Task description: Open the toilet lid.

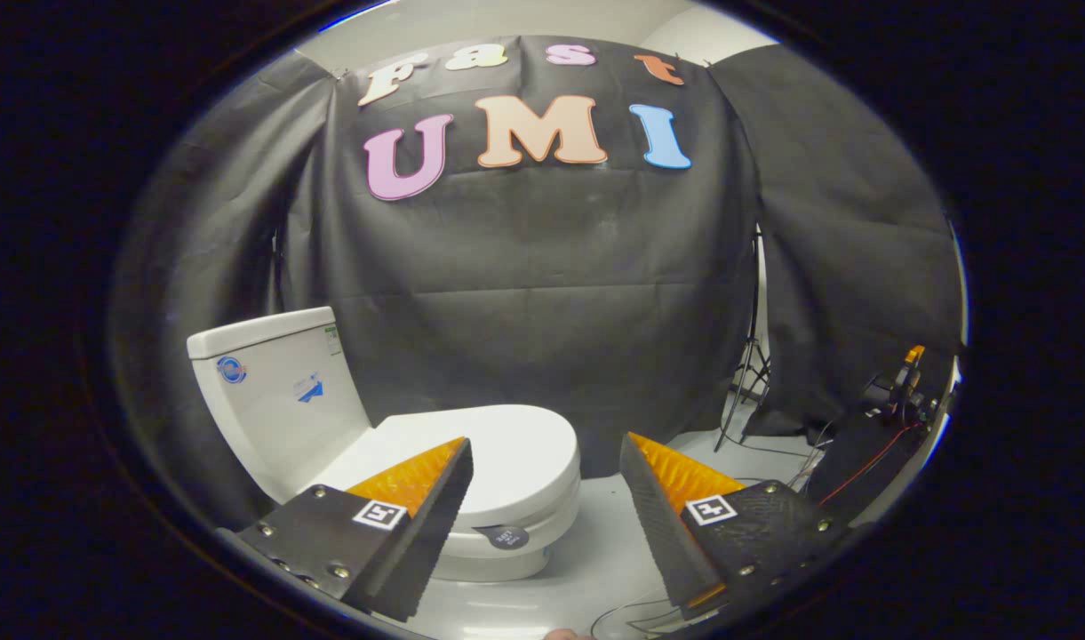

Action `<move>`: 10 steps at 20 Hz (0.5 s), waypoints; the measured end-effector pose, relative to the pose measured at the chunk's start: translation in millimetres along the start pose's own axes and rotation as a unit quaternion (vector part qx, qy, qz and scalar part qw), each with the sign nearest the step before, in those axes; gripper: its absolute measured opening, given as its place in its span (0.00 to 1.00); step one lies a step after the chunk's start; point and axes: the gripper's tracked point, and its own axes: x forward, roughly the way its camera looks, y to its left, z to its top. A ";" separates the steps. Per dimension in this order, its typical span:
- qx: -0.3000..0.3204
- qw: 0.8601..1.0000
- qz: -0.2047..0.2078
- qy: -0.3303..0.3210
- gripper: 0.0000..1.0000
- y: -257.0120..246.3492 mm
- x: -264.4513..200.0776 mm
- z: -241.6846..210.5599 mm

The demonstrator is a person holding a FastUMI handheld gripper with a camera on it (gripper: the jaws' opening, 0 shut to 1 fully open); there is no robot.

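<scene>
Your gripper (545,462) is wide open, nothing between the fingers, and it hangs in the air short of the toilet (400,444). The toilet lid (506,444) is down flat on the seat, ahead of the left finger (418,511) and partly behind it; the tank (267,391) stands further off to the left. The gap between your fingers looks past the bowl at bare floor (586,542), so you're lined up too far right.

Here's the risk: push straight on and you pass beside the lid. Come at it too high and the fingers skate over that smooth, rounded top. Hook the seat along with the lid and both could rise together.

Hard to read from here: the left finger covers the near left part of the lid, so the seam between lid and seat there is hidden. The hinge by the tank I can't make out. Cables (826,444) trail on the floor beyond your right finger (675,498), well apart from the toilet.
</scene>
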 end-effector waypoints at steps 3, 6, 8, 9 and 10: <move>0.008 1.000 0.000 0.006 0.98 4.3 6.9 -4.6; 0.005 1.000 0.003 0.018 0.98 11.4 16.8 -10.7; 0.000 1.000 0.008 0.027 0.98 17.6 22.3 -15.5; -0.004 0.999 0.013 0.034 0.98 21.8 26.6 -20.2; -0.008 0.999 0.018 0.041 0.98 25.5 30.0 -24.1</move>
